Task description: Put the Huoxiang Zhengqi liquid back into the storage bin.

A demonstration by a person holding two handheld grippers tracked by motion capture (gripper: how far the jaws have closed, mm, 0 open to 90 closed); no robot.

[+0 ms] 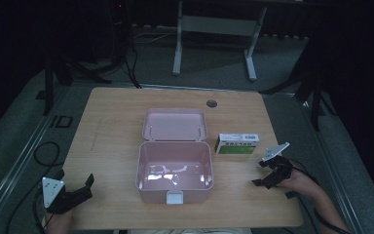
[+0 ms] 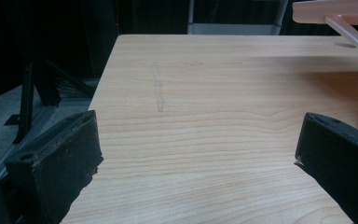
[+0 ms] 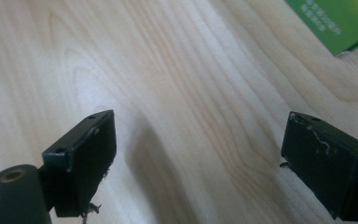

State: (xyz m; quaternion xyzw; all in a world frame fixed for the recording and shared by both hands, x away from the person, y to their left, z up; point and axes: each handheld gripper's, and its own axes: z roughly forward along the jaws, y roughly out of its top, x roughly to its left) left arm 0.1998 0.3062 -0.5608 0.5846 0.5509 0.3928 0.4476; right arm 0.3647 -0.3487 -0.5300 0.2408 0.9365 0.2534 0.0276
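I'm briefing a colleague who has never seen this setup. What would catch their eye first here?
The open pink box at the middle of the wooden table, its lid laid back away from the person and its inside bare. Next, the green and white carton lying just right of it. The left gripper and right gripper sit open at the near corners, holding nothing.

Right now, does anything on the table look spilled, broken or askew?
Nothing stands out. The pink box sits square and open, with no contents visible, its lid laid back. The green carton lies flat beside it. Both grippers are open, apart from everything.
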